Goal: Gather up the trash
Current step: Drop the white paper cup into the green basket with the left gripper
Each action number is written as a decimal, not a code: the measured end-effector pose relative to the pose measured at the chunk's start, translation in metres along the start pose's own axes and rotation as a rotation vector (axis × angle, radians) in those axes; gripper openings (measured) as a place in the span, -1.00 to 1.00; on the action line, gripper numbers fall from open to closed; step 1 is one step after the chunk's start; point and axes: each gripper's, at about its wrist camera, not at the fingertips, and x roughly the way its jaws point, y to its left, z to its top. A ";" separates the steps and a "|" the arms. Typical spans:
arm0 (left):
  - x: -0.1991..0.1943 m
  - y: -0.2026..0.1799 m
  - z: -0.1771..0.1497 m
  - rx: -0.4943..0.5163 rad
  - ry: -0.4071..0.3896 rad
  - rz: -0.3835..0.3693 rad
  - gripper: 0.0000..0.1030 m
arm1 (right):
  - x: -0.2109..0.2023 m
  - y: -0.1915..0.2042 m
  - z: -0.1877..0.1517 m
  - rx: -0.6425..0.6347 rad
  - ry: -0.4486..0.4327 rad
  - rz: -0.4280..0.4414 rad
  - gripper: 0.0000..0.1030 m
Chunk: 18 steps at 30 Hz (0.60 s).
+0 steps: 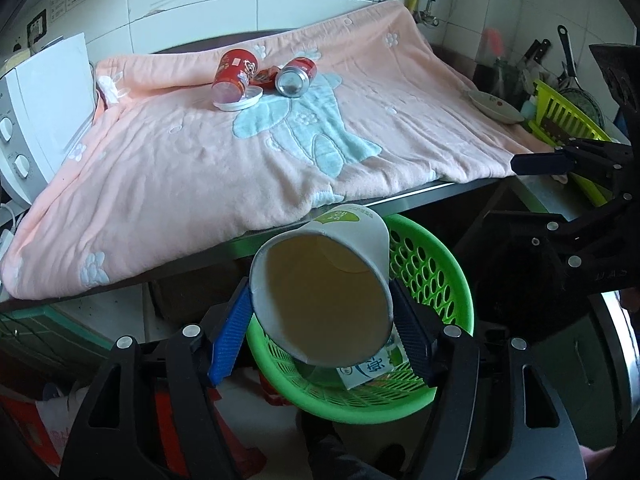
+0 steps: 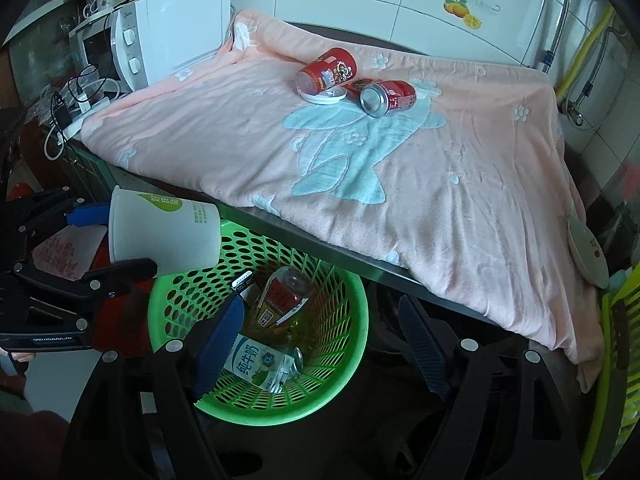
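Trash was split between the table and the basket at this moment. Your left tool (image 1: 320,320) had a white paper cup (image 1: 320,280) between its pads, mouth tilted back toward the camera, hanging over the rim of the green basket (image 1: 440,280); whether the pads truly pressed the cup walls or merely flanked them, I could not tell from either view. From the right wrist view that cup (image 2: 168,232) lay on its side above the basket's (image 2: 200,288) near edge, just below the table edge (image 2: 320,240).

Your right tool (image 2: 320,336) stood spread with nothing between its fingers, poised over the basket opening. Inside the basket lay a milk carton (image 2: 256,364), a clear bottle with a red label (image 2: 284,296) and the top of a small can (image 2: 298,356).

On the table, a pink blanket (image 2: 440,200) covered the surface. Toward its far side a red cup on its side (image 2: 326,70) rested against a white lid (image 2: 324,96), with a red can (image 2: 386,98) lying just beside them, its silver end toward you. A white microwave (image 2: 160,36) stood at the far left of the table, and a small dish (image 2: 586,252) sat at the blanket's right edge.
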 end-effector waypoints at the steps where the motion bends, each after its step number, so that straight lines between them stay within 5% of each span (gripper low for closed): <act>1: 0.001 -0.001 0.000 -0.003 0.002 0.000 0.34 | 0.000 -0.001 0.000 0.003 -0.001 0.001 0.50; 6: 0.002 -0.001 0.003 -0.012 0.004 -0.003 0.50 | 0.000 -0.005 0.003 0.010 -0.004 0.006 0.50; 18: 0.002 0.024 0.026 -0.080 -0.012 0.008 0.53 | 0.017 -0.023 0.033 0.048 0.014 0.038 0.50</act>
